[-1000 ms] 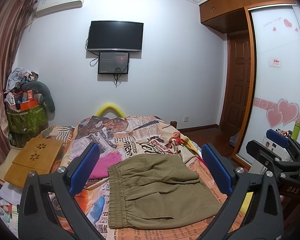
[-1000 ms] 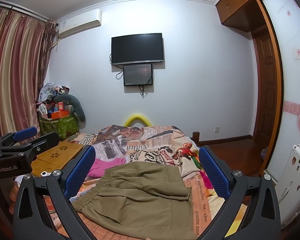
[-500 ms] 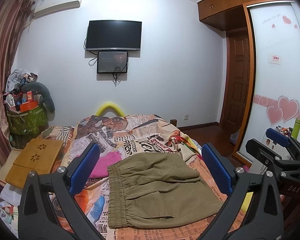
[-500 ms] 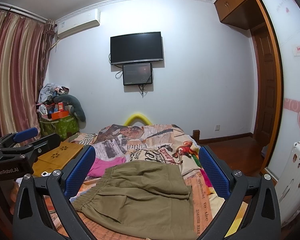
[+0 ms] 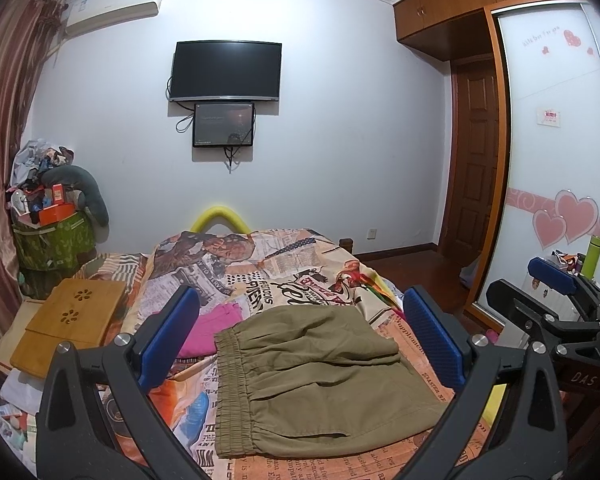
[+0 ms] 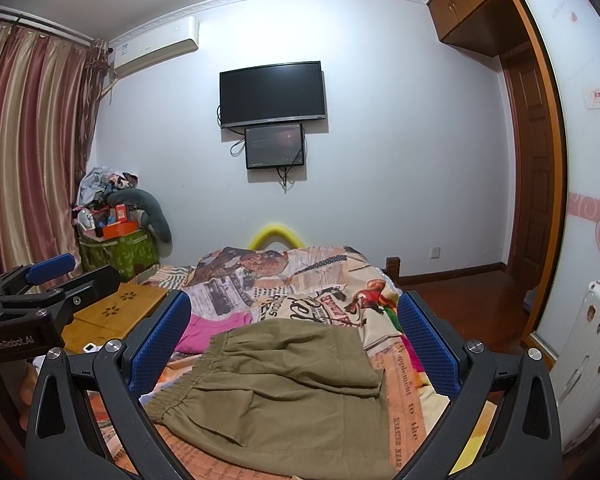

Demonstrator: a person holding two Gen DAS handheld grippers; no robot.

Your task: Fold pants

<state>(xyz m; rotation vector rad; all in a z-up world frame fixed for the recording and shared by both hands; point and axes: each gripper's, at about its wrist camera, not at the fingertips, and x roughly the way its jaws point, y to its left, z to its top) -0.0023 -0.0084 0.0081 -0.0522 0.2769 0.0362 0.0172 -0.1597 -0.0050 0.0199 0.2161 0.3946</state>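
— How are the two tools held?

— Both hang above the near end of the bed (image 5: pixel 300 268), aimed across it at the far wall. The left gripper (image 5: pixel 300 340) has its blue-padded fingers (image 5: pixel 168 336) spread wide with nothing between them. The right gripper (image 6: pixel 292 344) is the same: fingers apart, empty. Each shows at the edge of the other's view, side by side and not touching.

— And the pants?

— The pants (image 5: pixel 316 376) lie folded flat on the bedspread, framed between the fingers in both views but below them, untouched. The gathered elastic waistband (image 5: pixel 230 392) runs along the left edge.

— What lies around them?

— A pink garment (image 5: pixel 210 330) sits just beside the waistband, partly hidden by the left finger. Further left rests a wooden lap tray (image 5: pixel 70 330) with flower-shaped cutouts. A green bag (image 5: pixel 52 244) heaped with clutter stands in the corner by the striped curtain (image 6: pixel 28 152). Nothing lies on the pants.

— Textures?

— Olive-khaki cloth, matte, softly creased, and a puckered waistband. The bedspread is a busy newsprint pattern in orange and cream. The finger pads look finely ribbed.
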